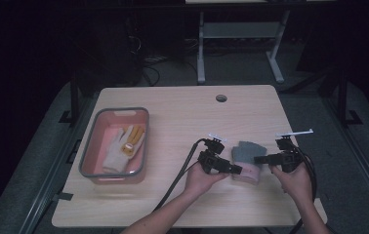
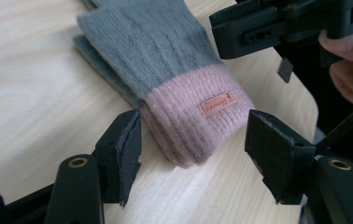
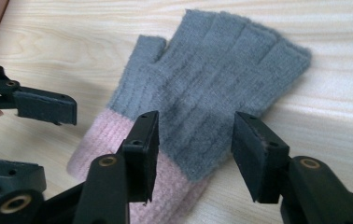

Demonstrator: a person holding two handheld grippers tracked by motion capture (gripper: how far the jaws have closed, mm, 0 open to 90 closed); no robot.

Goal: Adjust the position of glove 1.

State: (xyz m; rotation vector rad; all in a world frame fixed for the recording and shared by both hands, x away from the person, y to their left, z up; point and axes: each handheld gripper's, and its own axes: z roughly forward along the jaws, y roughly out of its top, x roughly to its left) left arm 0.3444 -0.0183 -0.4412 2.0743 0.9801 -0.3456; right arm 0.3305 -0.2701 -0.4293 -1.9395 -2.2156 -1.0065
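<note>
Item 1. Left claw point(image 1: 237, 169): held in the person's left hand point(image 1: 199, 179) at the near middle of the surface point(image 1: 182, 117), pointing right. Jaws stood wide apart. In the left gripper view they flanked the pink cuff of the glove without a clear touch; the left pad point(image 2: 129, 154) sat just beside the cuff's edge, the right pad apart from it.

Item 2. Right claw point(image 1: 259, 159): held in the person's right hand point(image 1: 295, 181), pointing left toward the other claw. Jaws likewise wide apart, gripping nothing. In the right gripper view they hung over the glove where grey met pink; contact could not be told.

Item 3. Fingerless glove point(image 1: 247, 156): knitted, grey body with pink ribbed cuff, lying flat on the surface between the two claws, cuff toward the near edge, short finger stubs toward the far side. A small tan label point(image 2: 218, 103) was sewn on the cuff. A second grey layer showed beneath its edge in the left gripper view.

Item 4. Pink tub with grey rim point(image 1: 88, 146): at the left of the surface, well apart from the claws. Inside lay a cream and yellow glove point(image 1: 122, 148).

Item 5. Round hole point(image 1: 221, 98): in the surface near its far edge.

Item 6. Black cable point(image 1: 180, 170): trailed from the left claw toward the near edge.
</note>
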